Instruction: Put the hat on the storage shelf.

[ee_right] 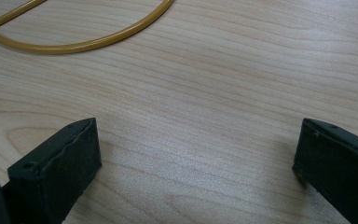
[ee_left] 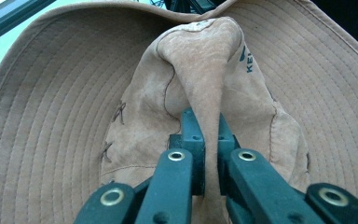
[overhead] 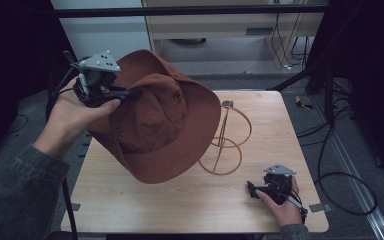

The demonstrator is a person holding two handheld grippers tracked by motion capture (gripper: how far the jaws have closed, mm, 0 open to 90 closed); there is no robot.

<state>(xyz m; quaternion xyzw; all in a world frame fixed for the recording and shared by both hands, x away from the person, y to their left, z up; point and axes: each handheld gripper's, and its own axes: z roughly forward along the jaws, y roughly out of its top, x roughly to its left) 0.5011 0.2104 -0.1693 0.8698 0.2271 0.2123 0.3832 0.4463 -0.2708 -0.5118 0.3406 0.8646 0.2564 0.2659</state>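
The brown hat (overhead: 155, 120) hangs tilted in the air above the left half of the table (overhead: 190, 205), its brim low over the wood. The left hand-held gripper (overhead: 130, 93) is clamped on a fold of the hat's crown, the fabric pinched between both jaws. Just beside the hat, a gold wire stand (overhead: 227, 145) sits on the table. The right hand-held gripper (overhead: 252, 190) rests near the table's right front corner, jaws spread wide with nothing between them.
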